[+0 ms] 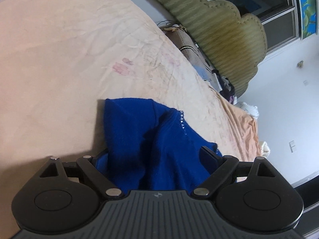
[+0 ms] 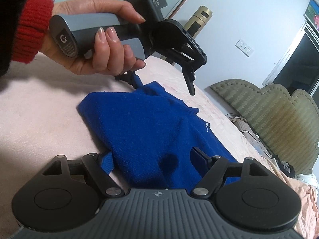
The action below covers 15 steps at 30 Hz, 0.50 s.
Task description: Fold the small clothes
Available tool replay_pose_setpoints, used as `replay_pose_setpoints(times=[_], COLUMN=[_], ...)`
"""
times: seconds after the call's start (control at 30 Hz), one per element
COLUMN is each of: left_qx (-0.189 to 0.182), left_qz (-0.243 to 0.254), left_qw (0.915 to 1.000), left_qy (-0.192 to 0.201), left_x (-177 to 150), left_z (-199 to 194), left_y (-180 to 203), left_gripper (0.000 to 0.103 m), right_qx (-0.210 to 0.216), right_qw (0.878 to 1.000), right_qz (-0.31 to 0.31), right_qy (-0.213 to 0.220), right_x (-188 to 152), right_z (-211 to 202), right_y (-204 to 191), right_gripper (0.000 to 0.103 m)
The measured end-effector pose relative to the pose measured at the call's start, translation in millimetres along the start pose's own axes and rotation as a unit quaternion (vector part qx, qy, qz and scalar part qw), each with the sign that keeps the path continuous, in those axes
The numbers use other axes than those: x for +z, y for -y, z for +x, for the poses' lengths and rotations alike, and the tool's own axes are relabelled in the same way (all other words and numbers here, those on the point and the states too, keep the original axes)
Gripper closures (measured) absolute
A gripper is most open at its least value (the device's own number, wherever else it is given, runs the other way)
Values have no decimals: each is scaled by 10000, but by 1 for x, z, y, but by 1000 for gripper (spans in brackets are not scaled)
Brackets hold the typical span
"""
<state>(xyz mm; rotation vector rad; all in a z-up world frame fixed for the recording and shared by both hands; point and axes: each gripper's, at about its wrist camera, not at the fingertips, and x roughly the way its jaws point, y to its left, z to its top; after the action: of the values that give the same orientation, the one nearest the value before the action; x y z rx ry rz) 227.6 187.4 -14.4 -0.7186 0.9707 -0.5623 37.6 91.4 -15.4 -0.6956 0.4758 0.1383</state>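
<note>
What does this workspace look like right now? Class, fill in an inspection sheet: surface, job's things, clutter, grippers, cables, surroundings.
Surface: pink bedsheet, wrinkled, with faint stains.
Job's things: one blue garment, bunched on the sheet, not yet folded flat.
Clutter: small dark and pale items at the bed's head.
Grippers: left gripper and right gripper both have fingers spread, with garment between them but not clamped; a hand holds the left one.
Cables: thin dark cord near the headboard.
Surroundings: green padded headboard, window, wall sockets.
</note>
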Motion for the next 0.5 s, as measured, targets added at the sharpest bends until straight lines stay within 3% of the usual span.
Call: replay_pose_setpoints(times=[0.3,0.4,0.5], left_qx=[196,425,787], left_qz=[537,788,1198], left_qw=[9983,9959,9897], left_qy=[-148,-121,-70], left_x=[10,13,13], left_z=[29,40,51], left_y=[23,34,48], left_gripper=[12,13,15], right_qx=[-139,-123,-45], right_qw=[9996,9995,9993], right_qz=[-217,-239,-295], right_qy=[140,173,210], right_x=[5,8,11], right_z=[7,11,14], right_y=[-9,-9,-10], right_gripper=[26,29,38])
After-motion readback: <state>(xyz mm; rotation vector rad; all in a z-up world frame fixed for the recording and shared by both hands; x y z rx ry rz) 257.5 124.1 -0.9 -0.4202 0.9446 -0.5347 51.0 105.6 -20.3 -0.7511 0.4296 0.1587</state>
